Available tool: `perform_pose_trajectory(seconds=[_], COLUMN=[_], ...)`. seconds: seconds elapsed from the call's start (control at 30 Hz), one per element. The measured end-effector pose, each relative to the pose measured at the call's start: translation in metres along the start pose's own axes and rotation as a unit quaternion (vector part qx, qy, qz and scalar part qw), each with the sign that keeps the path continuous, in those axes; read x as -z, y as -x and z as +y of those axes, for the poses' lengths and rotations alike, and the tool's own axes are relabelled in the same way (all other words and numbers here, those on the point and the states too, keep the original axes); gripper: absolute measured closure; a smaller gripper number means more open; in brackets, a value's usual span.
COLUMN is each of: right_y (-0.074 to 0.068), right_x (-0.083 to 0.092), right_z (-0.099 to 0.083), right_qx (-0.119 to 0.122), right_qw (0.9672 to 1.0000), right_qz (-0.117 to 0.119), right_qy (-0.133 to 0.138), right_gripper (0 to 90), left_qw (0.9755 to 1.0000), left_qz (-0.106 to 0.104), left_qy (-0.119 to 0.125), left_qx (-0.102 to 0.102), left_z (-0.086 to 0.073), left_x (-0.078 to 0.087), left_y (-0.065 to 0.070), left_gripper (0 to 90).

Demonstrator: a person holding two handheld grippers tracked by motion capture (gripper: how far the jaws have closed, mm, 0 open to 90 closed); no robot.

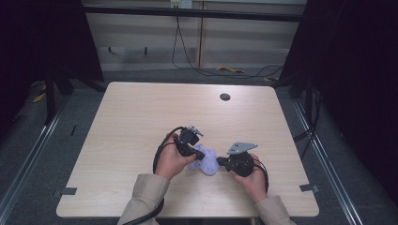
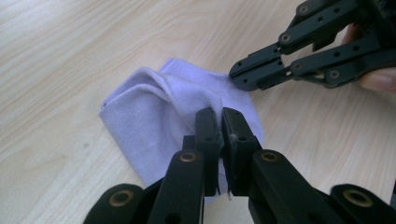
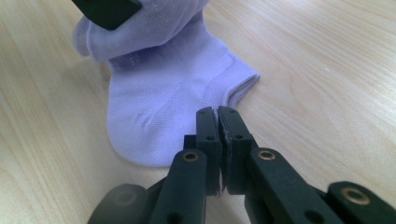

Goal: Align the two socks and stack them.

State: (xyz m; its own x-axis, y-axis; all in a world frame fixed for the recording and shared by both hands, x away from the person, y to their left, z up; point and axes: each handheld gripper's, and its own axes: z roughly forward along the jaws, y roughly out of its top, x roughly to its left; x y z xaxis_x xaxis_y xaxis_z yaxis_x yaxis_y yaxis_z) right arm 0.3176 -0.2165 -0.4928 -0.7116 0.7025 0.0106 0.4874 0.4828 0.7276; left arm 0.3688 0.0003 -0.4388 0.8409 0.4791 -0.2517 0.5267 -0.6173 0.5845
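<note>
the left gripper (image 2: 219,116) has its fingers pinched together on a fold of the lilac sock (image 2: 154,116), thin cloth showing between the pads. the right gripper (image 3: 217,114) has its fingers closed tight at the sock's cuff edge; whether any cloth is caught there i cannot tell. the sock is soft ribbed knit, folded over on itself, lying on the pale wood-grain tabletop (image 1: 141,117) between both hands.

left tool (image 2: 219,122): pinching lilac sock (image 2: 154,116) | right tool (image 2: 252,74): closed at sock's edge | wooden table (image 2: 70,46)
</note>
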Motion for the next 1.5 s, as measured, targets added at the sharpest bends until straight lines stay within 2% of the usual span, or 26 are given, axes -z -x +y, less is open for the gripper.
perform_pose_trajectory(seconds=[0.03,0.07,0.3,0.57,0.73,0.87,0.97,1.1,1.17,1.2,1.33,1.37,1.4,1.43,1.5], right_y=[0.0,0.0,0.001,0.001,0.001,0.0,0.0,0.0,0.0,0.0,0.0,0.001,0.001,0.001,0.0], right_x=[0.0,0.0,0.0,0.0,0.0,0.0,0.0,0.0,0.0,0.0,0.0,0.0,0.0,0.0,0.0], right_z=[0.0,0.0,-0.002,-0.004,-0.005,-0.005,-0.005,-0.005,-0.005,-0.005,-0.005,-0.005,-0.005,-0.005,-0.005], right_qx=[0.001,-0.001,-0.006,-0.005,-0.004,-0.003,-0.001,-0.001,0.0,0.0,0.0,-0.003,-0.003,-0.002,0.001], right_qw=[1.0,1.0,1.0,0.9999,0.9999,0.9999,0.9999,0.9999,0.9999,0.9999,0.9999,0.9999,0.9999,0.9999,0.9999], right_qz=[0.0,0.001,0.004,0.006,0.004,0.003,0.002,0.002,0.002,0.002,0.003,0.005,0.004,0.004,0.002], right_qy=[0.0,0.001,0.005,0.012,0.014,0.015,0.014,0.014,0.014,0.013,0.013,0.015,0.015,0.014,0.012], right_gripper=[88.0,88.1,88.2,88.1,88.0,87.9,87.9,87.8,87.9,87.9,87.9,88.0,88.0,88.0,88.0], left_qw=[1.0,1.0,0.9998,0.9997,0.9995,0.9995,0.9994,0.9995,0.9997,0.9997,0.9997,0.9997,0.9997,0.9996,0.9995], left_qz=[-0.002,-0.003,-0.008,-0.007,-0.014,-0.01,-0.014,-0.014,-0.013,-0.016,-0.016,-0.009,-0.009,0.003,0.019], left_qy=[0.0,-0.004,-0.015,-0.023,-0.025,-0.025,-0.022,-0.017,-0.011,-0.011,0.004,0.017,0.017,0.025,0.023], left_qx=[0.001,-0.006,-0.011,-0.006,-0.013,-0.015,-0.021,-0.021,-0.02,-0.017,-0.018,-0.015,-0.015,-0.013,-0.011], left_z=[0.001,0.004,0.009,0.009,0.009,0.008,0.008,0.007,0.007,0.006,0.006,0.006,0.006,0.005,0.003], left_x=[-0.001,-0.004,-0.017,-0.036,-0.04,-0.042,-0.044,-0.041,-0.038,-0.037,-0.027,-0.021,-0.021,-0.015,-0.013], left_y=[0.002,0.005,0.01,0.013,0.018,0.017,0.019,0.02,0.02,0.02,0.02,0.02,0.02,0.017,0.012], left_gripper=[86.2,86.1,86.1,85.8,85.3,84.6,78.7,78.8,74.4,75.0,73.7,72.8,71.9,71.6,74.0])
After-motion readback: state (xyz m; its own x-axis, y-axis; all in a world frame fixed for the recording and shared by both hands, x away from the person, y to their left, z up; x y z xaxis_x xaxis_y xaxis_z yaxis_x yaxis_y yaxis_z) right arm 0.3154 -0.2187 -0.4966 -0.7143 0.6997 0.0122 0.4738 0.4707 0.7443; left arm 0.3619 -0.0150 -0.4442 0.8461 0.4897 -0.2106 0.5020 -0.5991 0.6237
